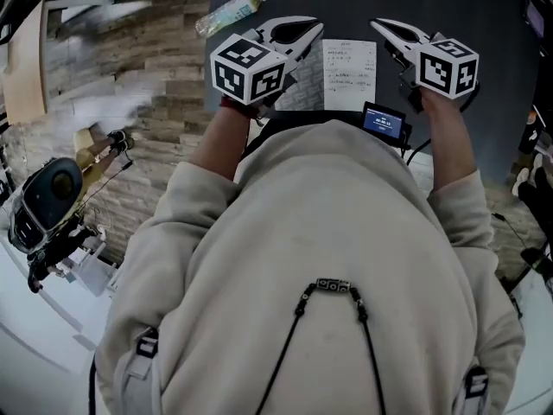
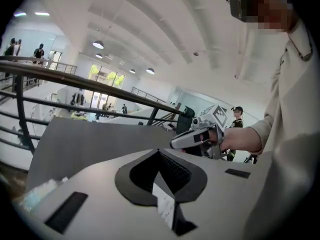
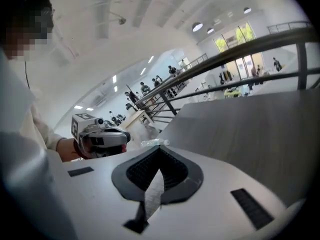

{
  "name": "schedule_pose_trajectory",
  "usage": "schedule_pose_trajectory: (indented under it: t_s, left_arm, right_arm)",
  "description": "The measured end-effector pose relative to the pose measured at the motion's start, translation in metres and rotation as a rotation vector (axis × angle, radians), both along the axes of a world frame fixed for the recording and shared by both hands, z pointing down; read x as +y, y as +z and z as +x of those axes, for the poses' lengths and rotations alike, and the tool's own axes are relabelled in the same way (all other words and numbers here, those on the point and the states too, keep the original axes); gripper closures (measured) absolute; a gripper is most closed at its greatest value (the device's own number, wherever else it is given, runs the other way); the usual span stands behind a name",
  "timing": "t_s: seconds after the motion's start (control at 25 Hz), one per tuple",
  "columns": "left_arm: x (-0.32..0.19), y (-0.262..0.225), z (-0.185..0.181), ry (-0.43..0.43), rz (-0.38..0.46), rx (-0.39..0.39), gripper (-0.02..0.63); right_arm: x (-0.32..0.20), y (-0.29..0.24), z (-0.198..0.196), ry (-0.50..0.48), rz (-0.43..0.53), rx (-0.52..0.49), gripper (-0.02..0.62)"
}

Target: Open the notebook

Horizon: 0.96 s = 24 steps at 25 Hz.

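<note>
Grey table (image 1: 467, 24) is seen beyond both raised hands. The notebook (image 1: 350, 74) is seen between the two grippers in the head view, with a white written page on its right and a grey textured one on its left; whether it rests on the table or hangs clear cannot be told.

Left gripper (image 1: 302, 35) is closed, a white leaf (image 2: 164, 206) pinched edge-on between its pads; right gripper (image 1: 399, 33) is likewise closed, on a grey leaf (image 3: 152, 196). Both leaves are judged to belong to the notebook, as page or cover.

Hazards noted:
1. Tearing is judged the main one; if the hands are drawn apart too far or raised unevenly, the pull is taken by thin paper at the binding.
2. If the book's weight is carried by two leaves alone, one may slip from the pads and the book may fall shut.
3. If several leaves are caught in one pinch, the wrong spread is opened.
4. Plastic bottle (image 1: 232, 11) lies at the table's far left, well apart; a knock is considered unlikely unless the left hand is swung wide.
</note>
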State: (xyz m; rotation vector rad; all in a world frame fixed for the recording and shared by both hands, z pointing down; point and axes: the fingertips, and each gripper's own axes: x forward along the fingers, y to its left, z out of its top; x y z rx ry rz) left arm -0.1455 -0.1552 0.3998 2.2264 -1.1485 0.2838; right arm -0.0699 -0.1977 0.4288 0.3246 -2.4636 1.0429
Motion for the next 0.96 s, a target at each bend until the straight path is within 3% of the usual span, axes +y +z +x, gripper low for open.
schedule_pose_trajectory:
  t_s: [0.28, 0.6, 0.96]
  left_arm:
    - [-0.043, -0.071, 0.058, 0.167, 0.134, -0.032, 0.601]
    - [-0.041, -0.085, 0.082, 0.25, 0.174, -0.027, 0.6]
    - [-0.033, -0.076, 0.075, 0.233, 0.154, -0.02, 0.6]
  right_arm:
    - [-0.023, -0.096, 0.064, 0.208, 0.173, -0.045, 0.58]
    - [-0.013, -0.106, 0.082, 0.249, 0.2, -0.019, 0.58]
    - [-0.005, -0.092, 0.064, 0.216, 0.16, -0.027, 0.58]
